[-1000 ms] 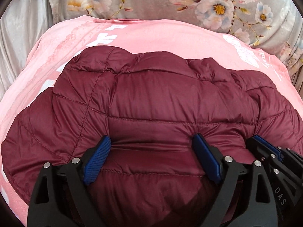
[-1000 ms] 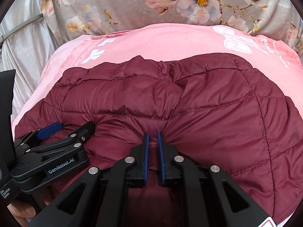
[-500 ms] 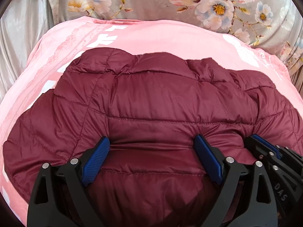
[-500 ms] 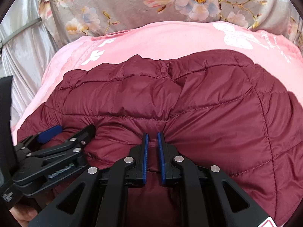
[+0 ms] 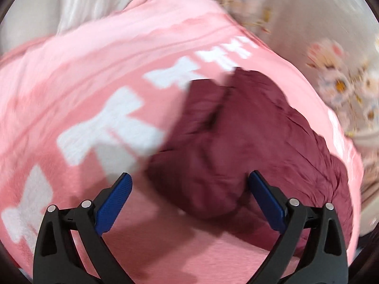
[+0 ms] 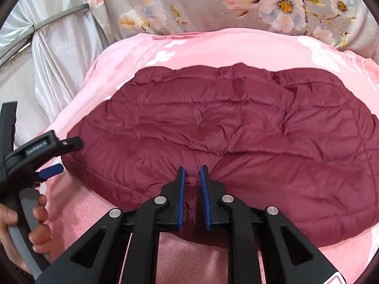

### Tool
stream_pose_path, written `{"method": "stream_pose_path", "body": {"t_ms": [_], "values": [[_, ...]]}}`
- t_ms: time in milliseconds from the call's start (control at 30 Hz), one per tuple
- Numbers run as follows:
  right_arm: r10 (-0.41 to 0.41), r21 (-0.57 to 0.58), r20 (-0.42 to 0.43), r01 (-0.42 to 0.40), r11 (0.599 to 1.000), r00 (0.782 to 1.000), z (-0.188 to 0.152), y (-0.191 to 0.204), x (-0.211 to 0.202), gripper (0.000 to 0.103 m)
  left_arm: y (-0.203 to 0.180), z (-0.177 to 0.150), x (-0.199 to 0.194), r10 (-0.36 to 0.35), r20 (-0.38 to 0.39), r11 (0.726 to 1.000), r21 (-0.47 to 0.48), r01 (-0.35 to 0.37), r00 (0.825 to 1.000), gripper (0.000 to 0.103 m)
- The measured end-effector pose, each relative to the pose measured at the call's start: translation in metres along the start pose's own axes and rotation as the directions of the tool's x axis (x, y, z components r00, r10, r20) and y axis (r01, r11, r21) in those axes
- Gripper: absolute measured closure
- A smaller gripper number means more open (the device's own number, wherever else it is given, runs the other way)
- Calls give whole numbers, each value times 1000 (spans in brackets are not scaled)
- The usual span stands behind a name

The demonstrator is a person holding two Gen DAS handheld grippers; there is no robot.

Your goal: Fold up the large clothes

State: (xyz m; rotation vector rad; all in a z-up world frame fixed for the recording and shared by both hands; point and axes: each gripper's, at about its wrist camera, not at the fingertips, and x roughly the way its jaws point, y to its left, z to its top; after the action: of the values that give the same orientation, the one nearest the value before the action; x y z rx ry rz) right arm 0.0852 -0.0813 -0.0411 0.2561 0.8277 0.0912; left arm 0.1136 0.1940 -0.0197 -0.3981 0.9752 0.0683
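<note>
A maroon quilted puffer jacket [image 6: 225, 137] lies folded on a pink blanket [image 6: 213, 45]. My right gripper [image 6: 192, 177] is shut on a pinch of the jacket's near edge, its blue pads close together with fabric between them. My left gripper [image 5: 188, 187] is open and empty, off the jacket's left end; its view is blurred and shows the jacket [image 5: 236, 146] ahead and to the right. The left gripper also shows in the right wrist view [image 6: 54, 156] at the left, beside the jacket's left edge, held by a hand [image 6: 35, 224].
The pink blanket with white bow prints [image 5: 106, 123] covers the bed. A grey floral fabric [image 6: 260, 4] hangs behind it. A silvery satin curtain [image 6: 54, 47] hangs at the left.
My left gripper has let go of the jacket and swung out to the left, off the garment. The jacket has dropped flatter onto the blanket. My right gripper keeps its pinch.
</note>
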Motion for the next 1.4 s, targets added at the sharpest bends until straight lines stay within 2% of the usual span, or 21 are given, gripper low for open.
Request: {"method": "stream_pose_path", "body": {"t_ms": [100,233,267,300,367,400,467,600,667,800,900,1033,1200,1300,1400], "values": [[-18,-21,5,18,1000,1000,-5,3,4,87,14,0,6,-40,-19,996,-75,39,999,6],[-39,-45,13,40,998,999,-7,3,8,87,-4,0,16,-48,-37,999,-17,48,998,5],[-39,-45,13,39,998,999,-6,3,8,87,-11,-1,17,-51,-38,999,1,51,998,8],[-34,-41,12,35,999,999,-7,2,7,87,-17,-2,18,-59,-42,998,21,60,997,13],[-9,-10,17,9,1000,1000,-8,-2,-3,91,-25,-5,16,-79,-46,995,50,81,996,42],[-6,1,21,6,1000,1000,-9,-4,-7,92,-28,-5,15,-91,-48,994,59,94,995,48],[4,15,27,-5,1000,1000,-14,-9,-17,95,-33,-6,5,-102,-32,991,82,104,994,75],[4,11,10,-4,1000,1000,-21,-11,-14,95,-52,-1,-25,-172,18,977,134,168,985,87],[2,-1,7,-2,1000,1000,-23,-10,-8,96,-75,0,-51,-220,60,957,205,204,974,88],[50,37,9,-50,998,999,-21,-17,-13,96,-128,-5,-88,-328,92,898,340,280,940,89],[96,113,34,-99,989,995,-19,-34,-39,96,-179,-16,-108,-408,77,831,444,335,910,90],[2,143,71,-12,990,997,-20,-67,-86,95,-241,-34,-109,-456,29,763,527,375,889,90],[-112,258,102,82,963,988,-28,-129,-135,93,-319,-74,-82,-456,-83,685,603,409,886,90],[-173,307,108,133,942,979,-37,-161,-151,90,-351,-101,-61,-432,-147,658,624,423,890,91],[-206,349,101,160,923,973,-46,-185,-161,89,-380,-134,-31,-375,-196,641,651,406,906,91]]}}
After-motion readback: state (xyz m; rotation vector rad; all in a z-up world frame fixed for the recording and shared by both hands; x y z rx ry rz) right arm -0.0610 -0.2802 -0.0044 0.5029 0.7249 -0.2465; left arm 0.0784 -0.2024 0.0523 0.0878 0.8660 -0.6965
